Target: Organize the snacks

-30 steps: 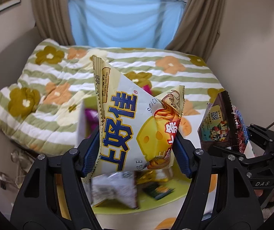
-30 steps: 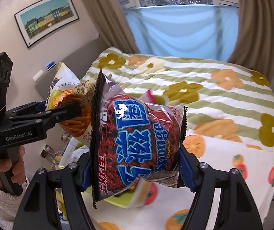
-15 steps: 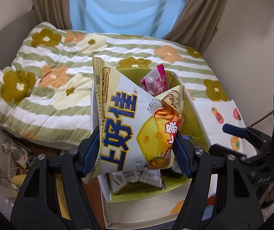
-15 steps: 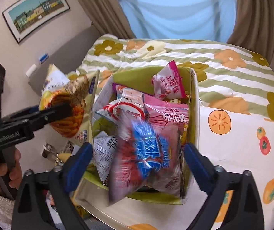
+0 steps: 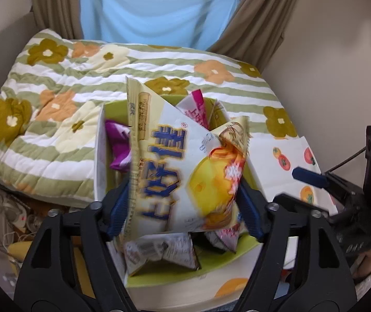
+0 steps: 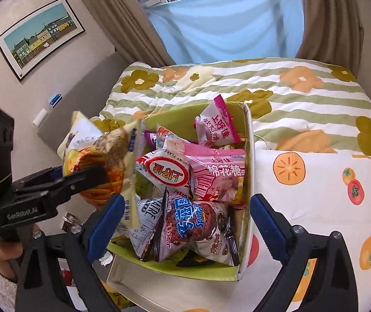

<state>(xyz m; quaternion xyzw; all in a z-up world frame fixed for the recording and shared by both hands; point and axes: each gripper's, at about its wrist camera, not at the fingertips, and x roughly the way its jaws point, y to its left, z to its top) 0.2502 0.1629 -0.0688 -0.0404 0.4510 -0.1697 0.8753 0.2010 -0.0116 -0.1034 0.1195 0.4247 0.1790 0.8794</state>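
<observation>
A green-lined box (image 6: 247, 156) full of snack bags stands at the edge of a fruit-print tablecloth; it also shows in the left wrist view (image 5: 102, 161). My left gripper (image 5: 182, 208) is shut on a yellow-and-white cheese snack bag (image 5: 185, 171) and holds it above the box's left side; the bag also shows in the right wrist view (image 6: 102, 156). My right gripper (image 6: 185, 223) is open and empty above the box's near end. The dark red Sponge Crunch bag (image 6: 193, 228) lies in the box just below it.
A bed with a green-striped flower quilt (image 6: 302, 88) lies behind the box. The fruit-print tablecloth (image 6: 315, 187) spreads to the right. Cables and clutter (image 5: 11, 218) lie on the floor left of the box. Curtains and a blue cloth hang at the back.
My right gripper opened and dropped the Sponge Crunch bag into the box. Both grippers tilted down over the box; the left still holds the cheese bag, which now looks blurred.
</observation>
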